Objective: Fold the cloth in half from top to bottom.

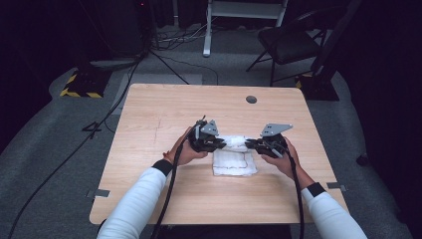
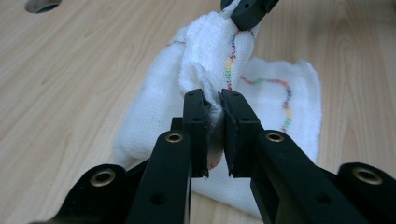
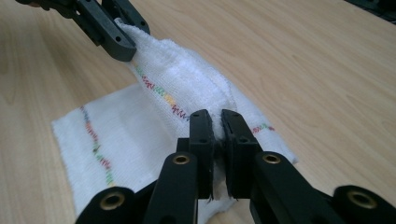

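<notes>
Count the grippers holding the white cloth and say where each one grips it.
2. The left gripper pinches one end of the cloth's raised fold; the right gripper pinches the opposite end. The cloth's lower part lies on the table.

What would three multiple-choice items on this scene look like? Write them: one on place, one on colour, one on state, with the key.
1. Where does the white cloth lie?
A. on the wooden table
B. on the chair
C. on the floor

2. What colour is the cloth's stitching?
A. plain black
B. many colours
C. gold only

3. How are the left gripper and right gripper set?
A. both wide open
B. one open
C. both shut on the cloth

Key: 1 A, the high view shows it mid-table; 2 B, red, green, yellow and blue thread shows; 3 C, each gripper view shows fabric pinched between its jaws.
</notes>
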A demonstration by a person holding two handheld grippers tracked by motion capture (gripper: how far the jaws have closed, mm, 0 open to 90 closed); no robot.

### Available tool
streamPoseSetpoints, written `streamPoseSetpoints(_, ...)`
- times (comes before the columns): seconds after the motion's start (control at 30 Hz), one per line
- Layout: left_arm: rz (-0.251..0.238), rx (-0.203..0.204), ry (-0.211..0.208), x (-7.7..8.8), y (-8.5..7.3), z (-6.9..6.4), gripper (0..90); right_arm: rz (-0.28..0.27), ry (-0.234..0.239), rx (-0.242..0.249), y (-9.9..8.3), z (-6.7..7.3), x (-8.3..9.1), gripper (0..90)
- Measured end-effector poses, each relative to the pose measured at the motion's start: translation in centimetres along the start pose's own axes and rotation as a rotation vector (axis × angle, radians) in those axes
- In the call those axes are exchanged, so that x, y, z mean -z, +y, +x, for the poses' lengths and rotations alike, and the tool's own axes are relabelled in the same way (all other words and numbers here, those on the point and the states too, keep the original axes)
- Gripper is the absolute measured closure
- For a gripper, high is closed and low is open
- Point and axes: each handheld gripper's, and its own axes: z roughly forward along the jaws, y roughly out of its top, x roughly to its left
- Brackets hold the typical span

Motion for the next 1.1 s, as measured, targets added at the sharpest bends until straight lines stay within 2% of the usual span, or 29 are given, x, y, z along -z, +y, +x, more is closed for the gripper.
streamPoseSetpoints(0.23, 0.051, -0.035, -0.015, -0.4, -0.8, -1.9, 80.5, 0.028, 0.037, 0.020, -1.3, 1.3, 0.2, 83.4)
streamPoseSetpoints(0.53, 0.080, -0.074, -0.031, -0.8, -1.5, -3.9, 80.1, 0.059, 0.068, 0.038, -2.6, 2.6, 0.9, 83.2)
streamPoseSetpoints(0.97, 0.115, -0.089, -0.031, -1.1, -2.8, -5.3, 77.5, 0.118, 0.067, 0.069, -4.3, 3.9, 0.8, 77.4)
streamPoseSetpoints(1.1, 0.119, -0.083, -0.034, -1.1, -3.3, -5.6, 76.8, 0.132, 0.070, 0.075, -4.8, 4.2, 0.8, 76.2)
